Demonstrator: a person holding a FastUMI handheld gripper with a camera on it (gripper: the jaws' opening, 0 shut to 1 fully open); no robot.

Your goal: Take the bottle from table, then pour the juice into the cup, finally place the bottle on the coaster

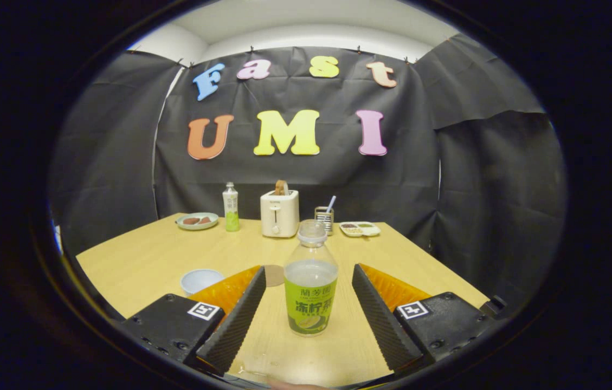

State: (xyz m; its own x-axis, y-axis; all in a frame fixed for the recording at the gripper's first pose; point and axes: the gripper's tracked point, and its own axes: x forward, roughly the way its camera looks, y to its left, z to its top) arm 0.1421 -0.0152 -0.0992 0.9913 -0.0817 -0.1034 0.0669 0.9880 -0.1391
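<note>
A clear bottle (310,281) with a green label and pale juice stands upright on the wooden table (148,254), between the two fingers of my gripper (309,270). The gripper is open, each ribbed finger a clear gap away from the bottle's sides. A pale blue cup (200,280) sits just left of the left finger (240,314). A round brown coaster (274,274) lies flat beyond the left fingertip, partly hidden behind it and close to the bottle's left side.
Along the table's far edge stand a plate with food (197,220), a second green-labelled bottle (231,207), a white toaster (279,212) with bread in it, a small holder with a utensil (324,218) and a divided white dish (360,229).
</note>
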